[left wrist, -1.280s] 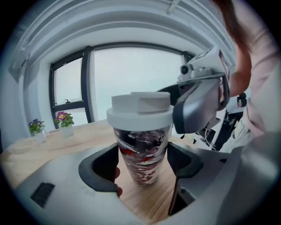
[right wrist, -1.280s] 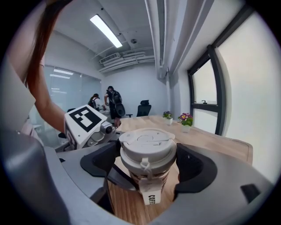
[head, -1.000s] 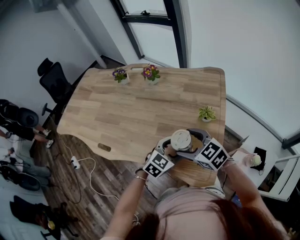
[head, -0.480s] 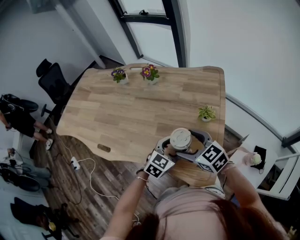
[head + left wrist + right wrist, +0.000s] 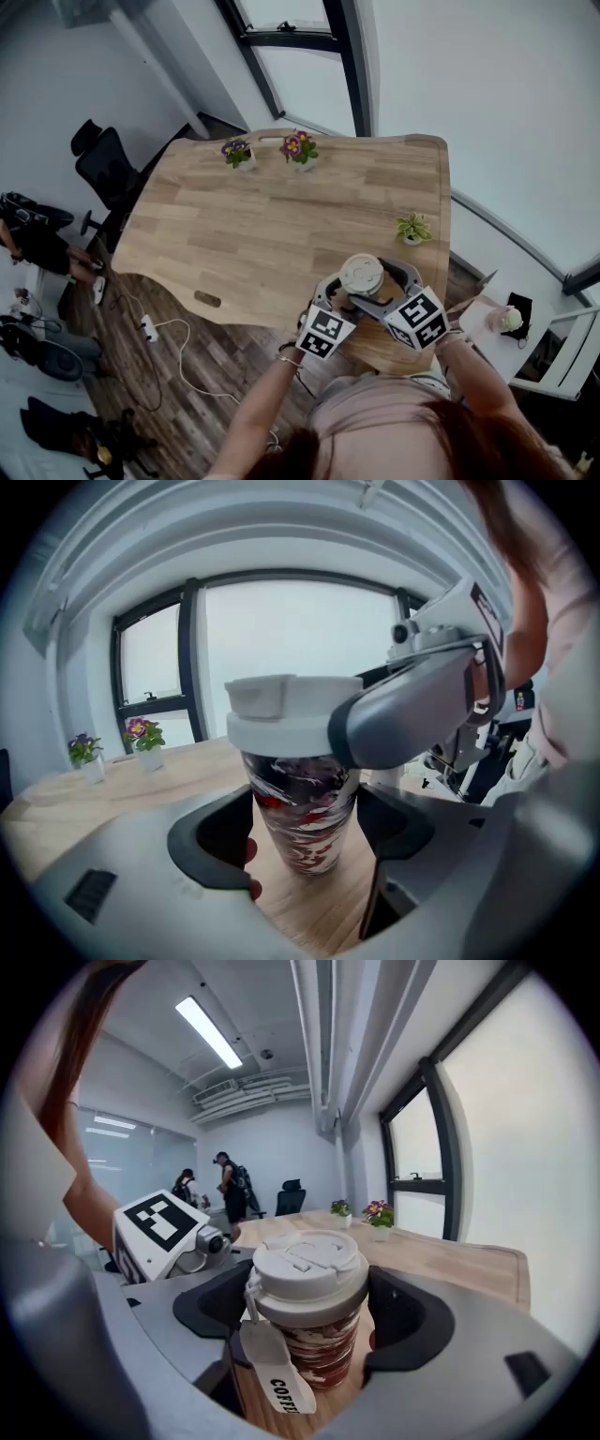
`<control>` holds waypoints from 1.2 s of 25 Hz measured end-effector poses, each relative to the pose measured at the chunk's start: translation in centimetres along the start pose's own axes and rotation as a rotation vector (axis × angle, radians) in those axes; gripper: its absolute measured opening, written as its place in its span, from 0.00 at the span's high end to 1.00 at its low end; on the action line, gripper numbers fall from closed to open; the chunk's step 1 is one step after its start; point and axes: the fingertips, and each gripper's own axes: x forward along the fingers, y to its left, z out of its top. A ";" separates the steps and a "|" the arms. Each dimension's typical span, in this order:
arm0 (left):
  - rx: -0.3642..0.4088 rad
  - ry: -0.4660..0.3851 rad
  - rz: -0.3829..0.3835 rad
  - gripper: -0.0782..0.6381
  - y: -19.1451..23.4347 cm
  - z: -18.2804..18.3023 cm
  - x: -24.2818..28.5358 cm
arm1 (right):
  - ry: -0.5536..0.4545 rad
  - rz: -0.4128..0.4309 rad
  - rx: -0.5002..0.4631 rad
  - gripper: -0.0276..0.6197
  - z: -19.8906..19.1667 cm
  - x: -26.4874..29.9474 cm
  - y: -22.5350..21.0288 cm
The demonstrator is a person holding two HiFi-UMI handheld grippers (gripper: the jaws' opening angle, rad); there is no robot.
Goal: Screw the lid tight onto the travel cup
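Note:
The travel cup [image 5: 362, 277] stands near the table's front edge, with a red, white and dark patterned body [image 5: 302, 819] and a white lid [image 5: 309, 1274]. My left gripper [image 5: 305, 832] is shut on the cup's body, low down, with both pads against its sides. My right gripper [image 5: 309, 1302] comes in from the right and is shut on the lid; one of its grey jaws shows across the lid in the left gripper view. A white strap tag [image 5: 272, 1372] hangs down from the lid. In the head view both marker cubes sit just in front of the cup.
The wooden table [image 5: 262, 216] carries two flower pots [image 5: 237, 152] [image 5: 301, 148] at its far edge and a small green plant [image 5: 413, 227] close behind the cup. An office chair [image 5: 108, 164] and people stand at the left. A cable [image 5: 178, 347] lies on the floor.
The right gripper's marker cube has swung a little left and toward me around the cup. The left gripper has shifted slightly right. The cup stays in place.

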 end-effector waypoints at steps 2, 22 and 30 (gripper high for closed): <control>-0.007 -0.012 0.016 0.41 0.1 0.0 0.1 | 0.005 -0.014 -0.008 0.36 -0.1 0.1 0.1; 0.018 0.027 0.008 0.42 0.3 0.0 0.1 | 0.065 0.007 -0.039 0.36 -0.1 0.1 0.0; 0.103 0.049 -0.142 0.42 -0.4 -0.6 -0.4 | 0.145 0.209 -0.149 0.36 -0.4 -0.8 1.3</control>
